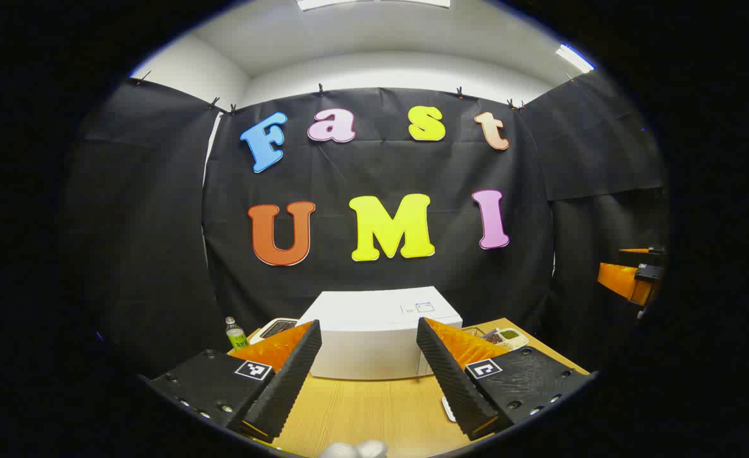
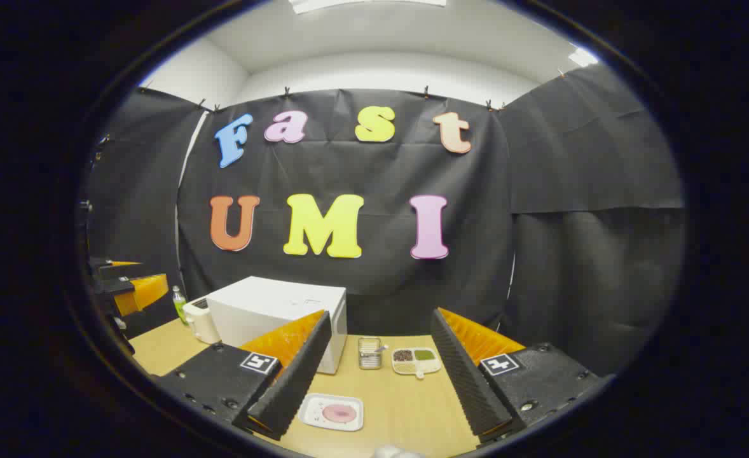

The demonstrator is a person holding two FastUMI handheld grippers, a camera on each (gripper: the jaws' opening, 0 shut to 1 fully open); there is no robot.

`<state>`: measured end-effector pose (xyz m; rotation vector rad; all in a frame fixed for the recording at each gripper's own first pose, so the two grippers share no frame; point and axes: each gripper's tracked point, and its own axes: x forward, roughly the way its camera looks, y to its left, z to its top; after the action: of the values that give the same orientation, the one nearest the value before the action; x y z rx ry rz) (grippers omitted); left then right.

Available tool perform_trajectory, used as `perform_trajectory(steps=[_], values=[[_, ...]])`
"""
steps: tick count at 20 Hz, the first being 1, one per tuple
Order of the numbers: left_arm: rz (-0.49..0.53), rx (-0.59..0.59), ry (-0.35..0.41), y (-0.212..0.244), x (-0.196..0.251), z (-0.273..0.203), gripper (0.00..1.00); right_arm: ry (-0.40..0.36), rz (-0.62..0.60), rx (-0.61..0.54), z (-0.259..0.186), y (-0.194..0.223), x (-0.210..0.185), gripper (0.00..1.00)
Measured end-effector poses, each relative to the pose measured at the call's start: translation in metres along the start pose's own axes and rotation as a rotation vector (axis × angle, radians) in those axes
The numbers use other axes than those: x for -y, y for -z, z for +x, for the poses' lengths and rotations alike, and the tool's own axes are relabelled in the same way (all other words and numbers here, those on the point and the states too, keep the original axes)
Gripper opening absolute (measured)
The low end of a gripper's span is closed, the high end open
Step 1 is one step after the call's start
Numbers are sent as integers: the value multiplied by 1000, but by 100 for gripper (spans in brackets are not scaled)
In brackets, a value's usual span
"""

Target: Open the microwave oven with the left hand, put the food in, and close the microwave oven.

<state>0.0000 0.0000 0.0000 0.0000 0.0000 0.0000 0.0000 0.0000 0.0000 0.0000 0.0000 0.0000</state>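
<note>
Your left gripper (image 1: 368,375) has its fingers spread wide, framing the shut microwave (image 1: 374,334) at lower centre. Your right gripper (image 2: 377,375), fingers wide too, adds the food tray (image 2: 331,412) on the worktop (image 2: 406,407), bottom centre.

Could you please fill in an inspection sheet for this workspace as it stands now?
Surface: wooden table, bare in front of the microwave.
Job's things: white microwave, door closed; pink food on a white tray to its front right.
Clutter: metal tin, divided dish, green bottle, white appliance left of the microwave.
Grippers: left gripper open, facing the microwave; right gripper open, above the tray; both hold nothing.
Cables: nothing seen.
Surroundings: black cloth walls, ceiling lights.
</note>
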Motion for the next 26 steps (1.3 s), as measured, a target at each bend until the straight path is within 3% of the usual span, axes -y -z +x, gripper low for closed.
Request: perform_trajectory(steps=[1,14,20,25,26], values=[[-1,-2,-2,2,0,1,95,1,-1,0,1,2,0,100],[9,-24,1,32,7,29,95,-5,5,-18,16,4,2,96],[33,-2,61,87,54,80,95,24,2,-46,17,5,18,100],[-18,-76,128,151,101,139,95,93,-46,-78,11,5,44,96],[-33,-82,136,161,109,152,95,106,-49,-89,10,6,48,100]])
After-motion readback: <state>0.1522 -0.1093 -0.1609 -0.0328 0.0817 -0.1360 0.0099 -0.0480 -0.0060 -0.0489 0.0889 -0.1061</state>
